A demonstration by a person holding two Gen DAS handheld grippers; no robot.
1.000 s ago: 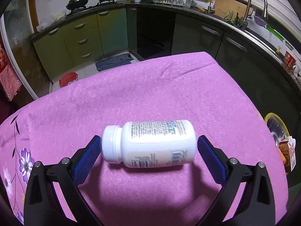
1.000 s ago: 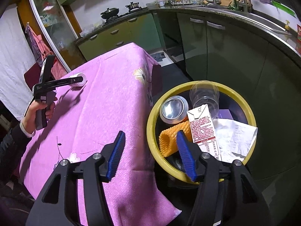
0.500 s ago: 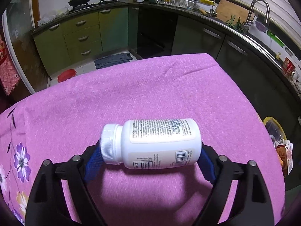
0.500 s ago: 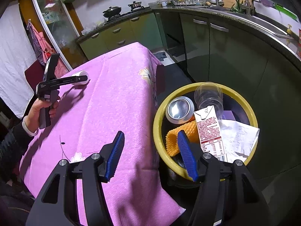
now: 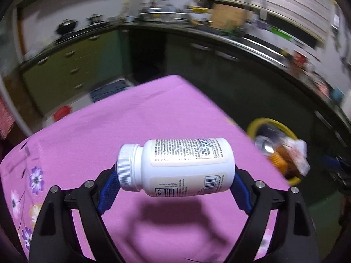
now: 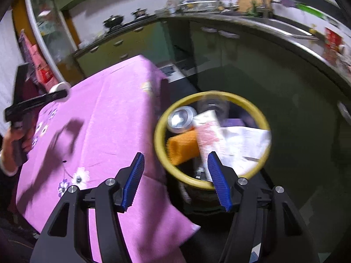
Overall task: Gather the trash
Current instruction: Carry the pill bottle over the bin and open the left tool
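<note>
The left tongs clamp the white bottle end to end, clear above the table. The right tongs stand released and empty beside the yellow bin. Risk: the smooth ends may slip from the pads, dropping the bottle short of the bin.

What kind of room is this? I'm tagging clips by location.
A home kitchen, most likely: a curved counter with a sink faucet, a wok on the stove, and green cabinet drawers behind the purple-clothed table.
</note>
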